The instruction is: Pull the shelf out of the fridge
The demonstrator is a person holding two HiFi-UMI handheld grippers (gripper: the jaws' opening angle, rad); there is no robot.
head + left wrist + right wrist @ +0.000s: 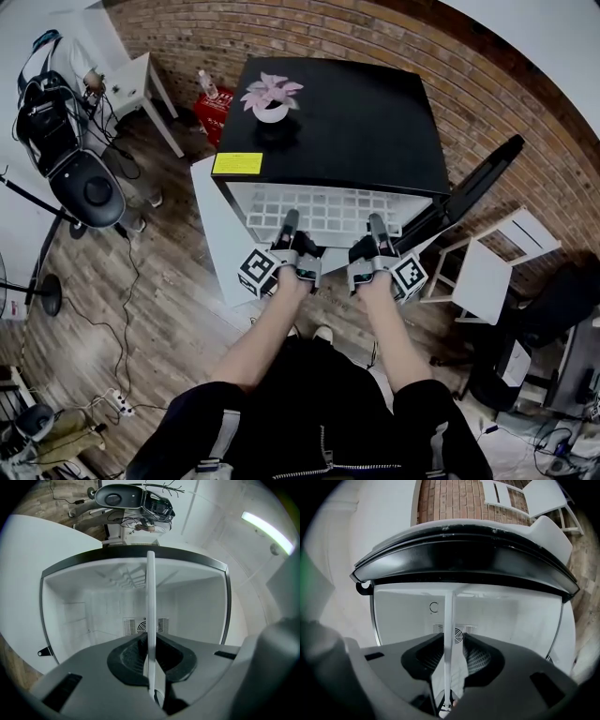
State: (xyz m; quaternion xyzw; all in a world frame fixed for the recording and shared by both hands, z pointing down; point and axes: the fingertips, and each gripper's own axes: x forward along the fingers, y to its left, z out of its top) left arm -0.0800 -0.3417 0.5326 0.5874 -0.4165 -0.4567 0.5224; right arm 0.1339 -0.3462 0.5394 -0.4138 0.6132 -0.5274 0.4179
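Now the shelf [328, 204] sticks partway out of the open fridge [342, 122], which stands straight ahead of both tools. The left hand-held gripper [288, 221] is clamped on the shelf's front edge. Beside it, the right hand-held gripper [377, 223] straddles the same edge, jaws parted, with a gap at one pad.

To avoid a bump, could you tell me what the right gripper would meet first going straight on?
Probably the white shelf itself: it stands edge-on between the right gripper's fingers, so its edge would likely bottom out there before the fridge's back wall.
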